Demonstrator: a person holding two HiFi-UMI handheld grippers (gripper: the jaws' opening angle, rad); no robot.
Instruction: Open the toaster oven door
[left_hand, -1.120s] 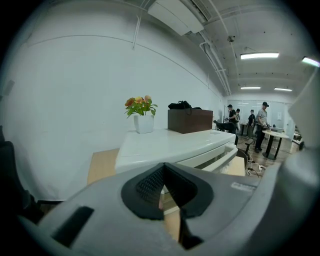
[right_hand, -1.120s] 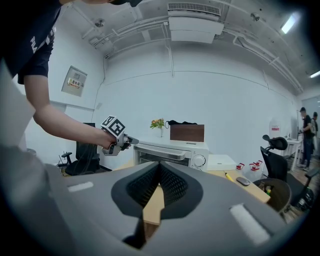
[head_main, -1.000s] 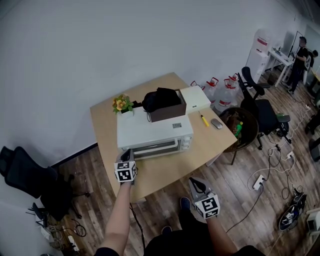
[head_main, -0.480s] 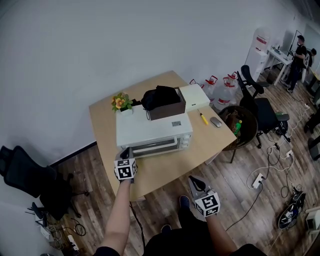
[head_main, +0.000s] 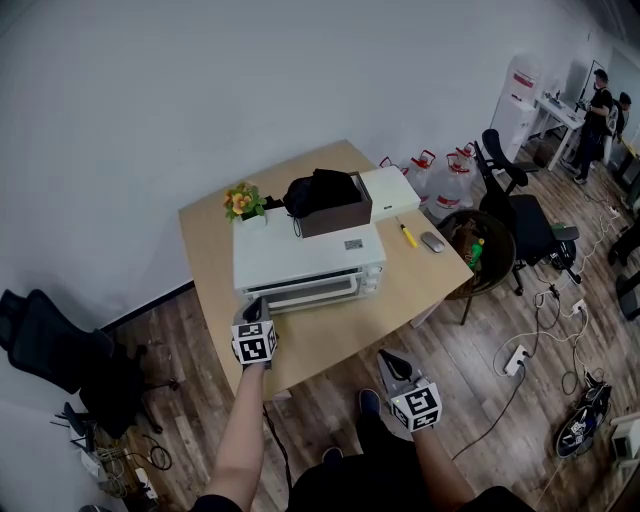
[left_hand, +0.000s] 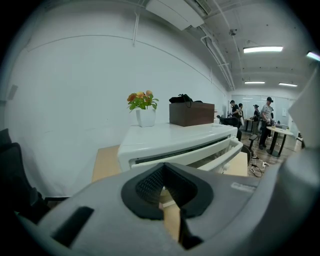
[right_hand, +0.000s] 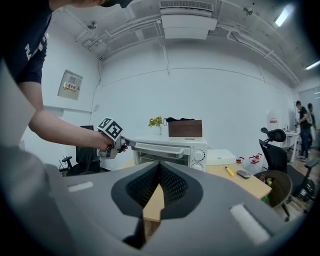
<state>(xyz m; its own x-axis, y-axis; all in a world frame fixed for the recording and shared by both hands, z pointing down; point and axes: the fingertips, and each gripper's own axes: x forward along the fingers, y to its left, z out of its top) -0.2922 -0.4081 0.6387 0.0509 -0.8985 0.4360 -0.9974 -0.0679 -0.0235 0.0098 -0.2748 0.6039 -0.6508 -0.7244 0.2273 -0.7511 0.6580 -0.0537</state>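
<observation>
A white toaster oven (head_main: 305, 262) stands on the wooden table (head_main: 400, 290); in the left gripper view its top (left_hand: 175, 137) fills the middle. Its door (head_main: 312, 291) is tilted slightly out at the top. My left gripper (head_main: 258, 305) is at the left end of the door handle (right_hand: 155, 147), with its tip against it. Its jaws look shut (left_hand: 165, 192), and the handle (left_hand: 222, 152) runs off to their right. My right gripper (head_main: 388, 358) hangs shut off the table's near edge, empty (right_hand: 159, 187).
On the oven sit a brown box with a black bag (head_main: 330, 205) and a flower pot (head_main: 243, 205). A white box (head_main: 392, 192), a yellow marker (head_main: 408, 236) and a mouse (head_main: 433, 243) lie right of it. A round chair (head_main: 480, 255) and water jugs (head_main: 440, 180) stand beside the table.
The oven door's top edge has come a little away from the body. My left gripper has drawn slightly toward me. The right gripper has barely moved.
</observation>
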